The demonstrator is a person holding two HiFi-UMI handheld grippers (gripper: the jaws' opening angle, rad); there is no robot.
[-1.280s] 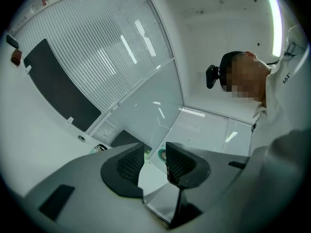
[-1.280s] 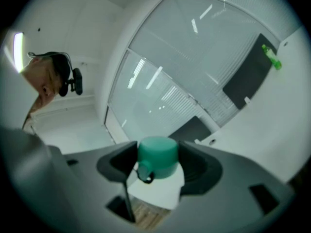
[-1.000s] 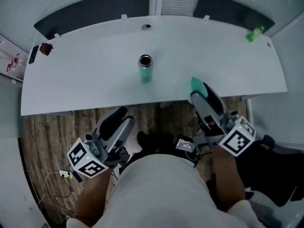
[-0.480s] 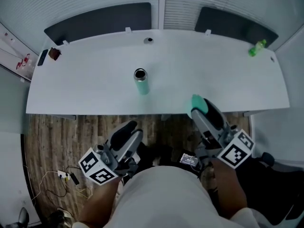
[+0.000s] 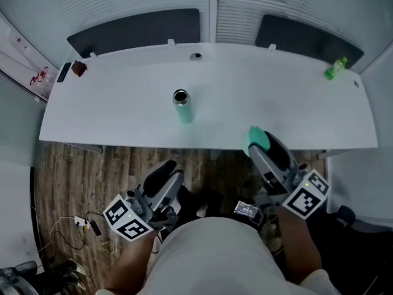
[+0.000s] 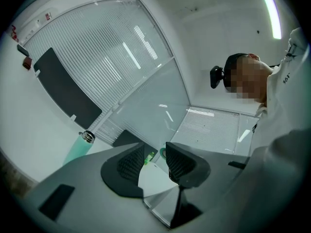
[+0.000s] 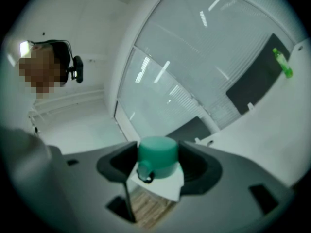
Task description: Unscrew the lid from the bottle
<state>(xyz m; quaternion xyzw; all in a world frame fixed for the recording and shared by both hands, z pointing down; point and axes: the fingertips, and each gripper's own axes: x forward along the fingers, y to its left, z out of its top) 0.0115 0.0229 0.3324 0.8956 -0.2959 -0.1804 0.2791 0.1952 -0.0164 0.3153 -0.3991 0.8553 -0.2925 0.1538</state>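
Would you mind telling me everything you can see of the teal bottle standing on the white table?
The bottle is a slim mint-green cylinder with a silvery, metal-looking ridged neck and a dark, open mouth; it is uncapped. It stands upright near the middle of the white table, a little towards the person's left. Only its base rests on the tabletop, and nothing else touches it.

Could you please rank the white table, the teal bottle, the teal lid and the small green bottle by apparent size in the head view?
1. White curved table.
2. Open teal cylindrical bottle and round teal lid: alike; the lid sits nearer the camera.
3. Small green plastic bottle.
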